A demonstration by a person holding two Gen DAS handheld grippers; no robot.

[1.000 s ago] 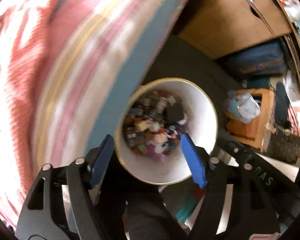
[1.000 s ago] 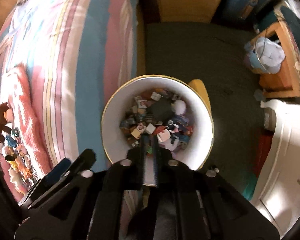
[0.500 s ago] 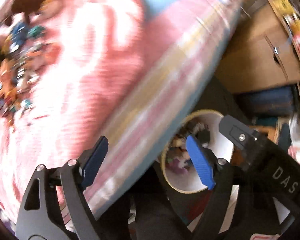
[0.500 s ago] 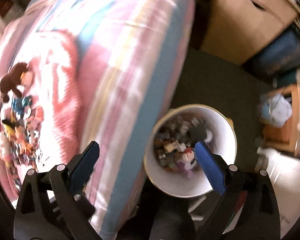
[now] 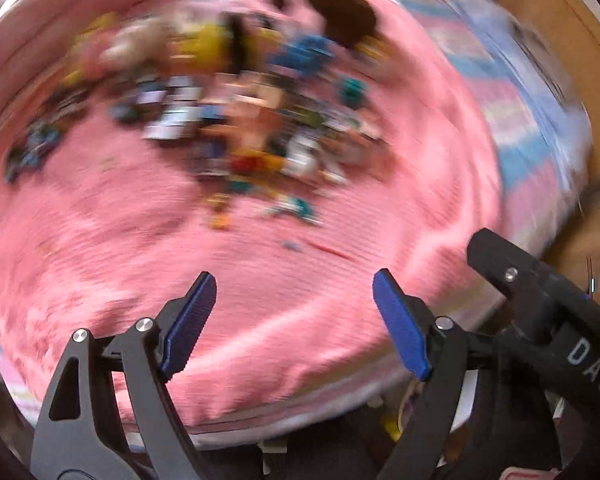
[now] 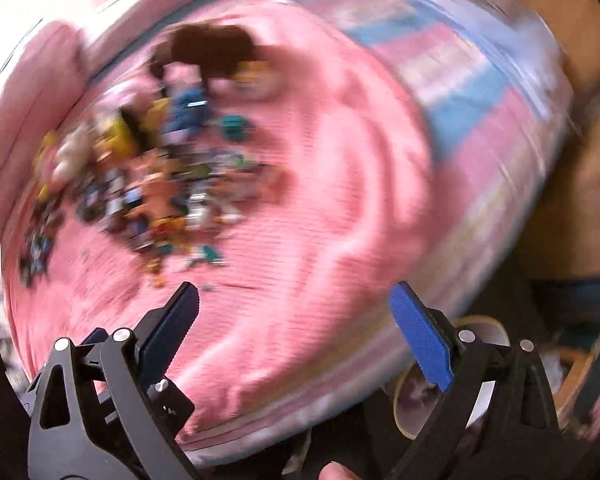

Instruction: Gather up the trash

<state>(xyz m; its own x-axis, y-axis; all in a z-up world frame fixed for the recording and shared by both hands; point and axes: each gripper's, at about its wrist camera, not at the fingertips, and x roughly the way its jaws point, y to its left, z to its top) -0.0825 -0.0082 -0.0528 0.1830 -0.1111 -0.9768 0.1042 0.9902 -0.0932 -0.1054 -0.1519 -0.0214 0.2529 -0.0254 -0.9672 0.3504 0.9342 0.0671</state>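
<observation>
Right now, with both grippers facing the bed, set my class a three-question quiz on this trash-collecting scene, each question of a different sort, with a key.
1. True or false: the left gripper is shut on a piece of trash.
2. Multiple choice: the pile of small colourful items lies on A) a pink blanket, B) the dark floor, C) a wooden shelf.
3. Fill in: in the right wrist view, the white bin shows partly behind the right gripper, at the ___ right of the picture.

Key
1. False: its jaws stand open and empty.
2. A, the pink blanket.
3. Lower.
</observation>
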